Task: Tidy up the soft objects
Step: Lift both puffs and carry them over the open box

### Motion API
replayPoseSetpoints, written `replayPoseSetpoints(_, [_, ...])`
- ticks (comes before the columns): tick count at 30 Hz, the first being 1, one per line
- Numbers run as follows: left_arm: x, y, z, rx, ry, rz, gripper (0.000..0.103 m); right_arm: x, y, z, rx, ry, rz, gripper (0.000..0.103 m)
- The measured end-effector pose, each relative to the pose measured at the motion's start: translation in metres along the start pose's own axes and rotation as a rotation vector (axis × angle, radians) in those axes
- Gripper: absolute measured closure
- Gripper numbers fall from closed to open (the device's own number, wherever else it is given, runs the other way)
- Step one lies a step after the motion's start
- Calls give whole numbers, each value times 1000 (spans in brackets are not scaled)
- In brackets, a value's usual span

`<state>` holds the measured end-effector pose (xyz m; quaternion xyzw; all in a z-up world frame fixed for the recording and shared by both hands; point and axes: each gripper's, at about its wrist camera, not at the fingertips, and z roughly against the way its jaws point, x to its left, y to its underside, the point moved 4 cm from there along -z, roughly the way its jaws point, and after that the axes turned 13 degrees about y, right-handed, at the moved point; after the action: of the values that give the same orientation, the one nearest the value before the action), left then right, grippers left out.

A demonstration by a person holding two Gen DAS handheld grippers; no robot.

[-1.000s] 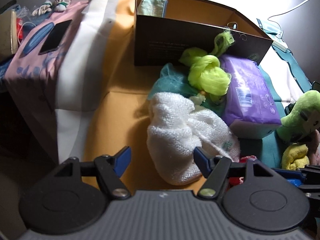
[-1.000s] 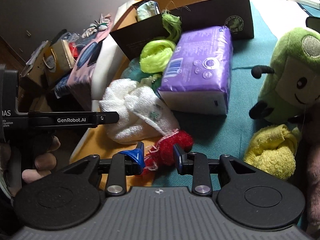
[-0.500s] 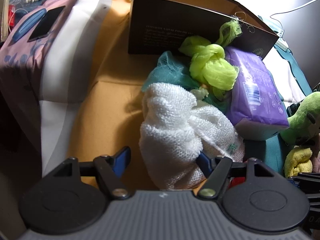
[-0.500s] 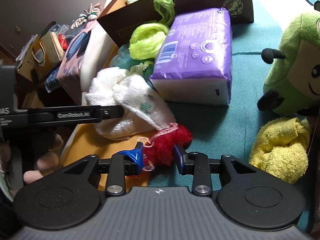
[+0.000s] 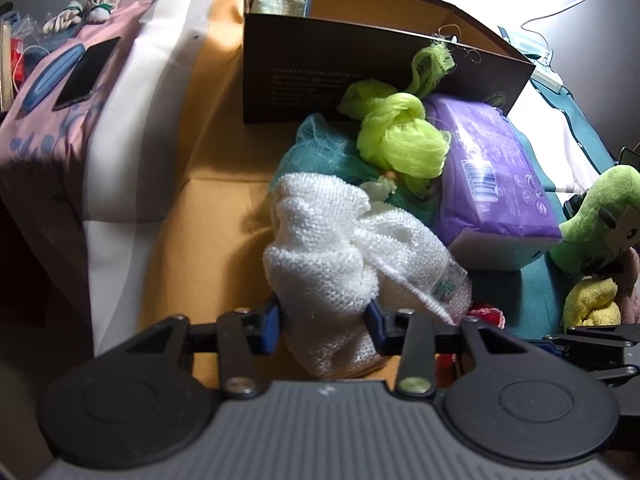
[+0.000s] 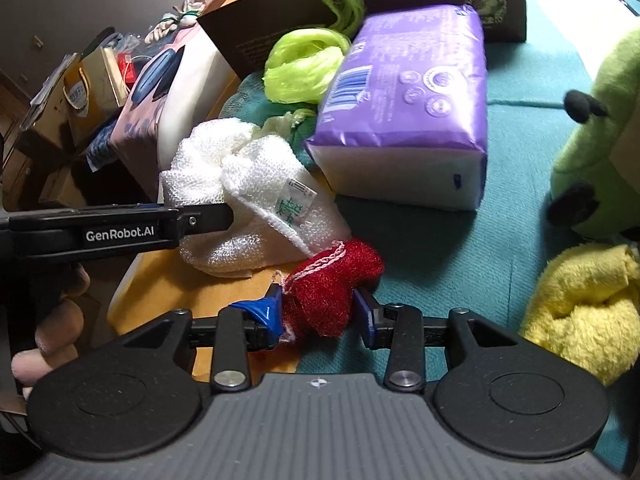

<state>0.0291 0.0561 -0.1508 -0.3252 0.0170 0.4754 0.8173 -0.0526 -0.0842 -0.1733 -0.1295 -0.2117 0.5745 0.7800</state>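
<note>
The left gripper (image 5: 325, 320) has just been closing and squeezes the white mesh sponge (image 5: 340, 248), at 6 o'clock from the purple tissue pack (image 5: 496, 184). It looks soft, light and squashy; grab its fat middle. Only the right wrist view shows the right gripper (image 6: 320, 314) opening around the red scrubber (image 6: 332, 280).

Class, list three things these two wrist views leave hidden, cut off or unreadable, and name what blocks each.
- Inside of the brown box: left wrist view, mostly hidden by its front wall.
- Green plush toy: right wrist view, cut off by the right edge.
- Label on the white mesh cloth: print too small to read.
</note>
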Motion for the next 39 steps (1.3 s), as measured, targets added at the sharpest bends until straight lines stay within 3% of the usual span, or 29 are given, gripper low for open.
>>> replayPoseSetpoints(5, [-5,2,5,-26,3,-19,75,-1,1,0,-24,-6,11,89])
replayPoseSetpoints(11, [-6,6,19,-45,23,-10,77,-14,1,14,-67,11,-12,97])
replayPoseSetpoints(21, [-14,2,67,-132,79,-32,77,-34,-1,46,-141,-8,-60,98])
replayPoseSetpoints(29, [-27,-28,95,-224,101,-66,77,-38,-17,68,-202,-18,-52,98])
replayPoseSetpoints(39, [-45,-79,91,-254,84,-93,77,-50,-48,95,-301,5,-29,98])
